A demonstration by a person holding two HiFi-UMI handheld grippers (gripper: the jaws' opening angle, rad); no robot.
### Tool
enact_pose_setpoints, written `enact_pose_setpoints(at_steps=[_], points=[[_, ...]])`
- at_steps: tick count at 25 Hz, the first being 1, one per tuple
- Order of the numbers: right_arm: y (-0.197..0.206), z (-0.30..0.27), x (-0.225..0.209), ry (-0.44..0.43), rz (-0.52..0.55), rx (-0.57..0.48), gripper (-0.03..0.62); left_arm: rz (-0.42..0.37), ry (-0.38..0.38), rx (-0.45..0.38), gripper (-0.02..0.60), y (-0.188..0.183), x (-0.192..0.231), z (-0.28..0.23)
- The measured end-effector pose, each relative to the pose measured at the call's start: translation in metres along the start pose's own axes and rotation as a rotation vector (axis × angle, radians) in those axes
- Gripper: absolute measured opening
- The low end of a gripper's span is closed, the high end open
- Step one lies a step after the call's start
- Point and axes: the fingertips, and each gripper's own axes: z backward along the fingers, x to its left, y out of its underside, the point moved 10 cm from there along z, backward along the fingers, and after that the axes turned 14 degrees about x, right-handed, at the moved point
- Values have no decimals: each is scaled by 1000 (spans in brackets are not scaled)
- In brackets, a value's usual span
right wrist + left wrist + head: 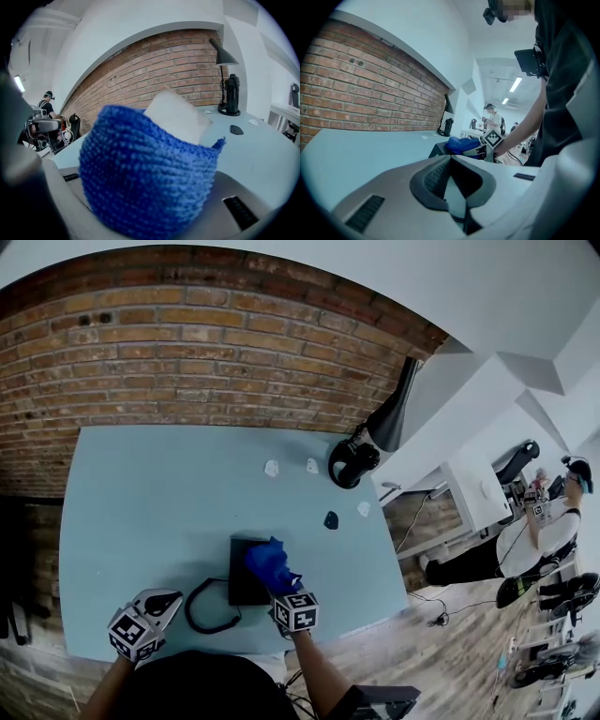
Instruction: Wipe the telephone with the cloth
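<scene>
the right gripper (281,585) has its fingers closed on the blue knitted cloth (145,178). the cloth bunches up over them and fills most of the right gripper view, and a pale flat piece pokes up just behind the bunch. right under those fingertips the cloth lies on the black telephone (246,570), over its right side.

the left gripper (450,159) has its grey fingers (389,192) together. the dark pads meet at the tips with only a thin pale slit behind them, and nothing is clearly held. a bit of dark coil shows low in that slit. the telephone sits ahead and to the right of those tips, apart from them. the black cord (202,613) loops on the table between the left fingertips and the telephone.

both grippers are at the near edge of the light blue table (141,502). farther out beyond the right fingertips lie a small black piece (331,519) and three small white pieces (272,468). beyond those a black bottle (353,463) on a round base and a black lamp (394,413) stand near the brick wall (187,334). well off to the right of the right fingers a person (558,521) is at another table.
</scene>
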Motion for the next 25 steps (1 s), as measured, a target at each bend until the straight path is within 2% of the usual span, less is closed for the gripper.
enact_pose_setpoints(at_steps=[25], points=[[28,5,5,-28,-27,26,130,-13,18,17,21,4,-4,-3]])
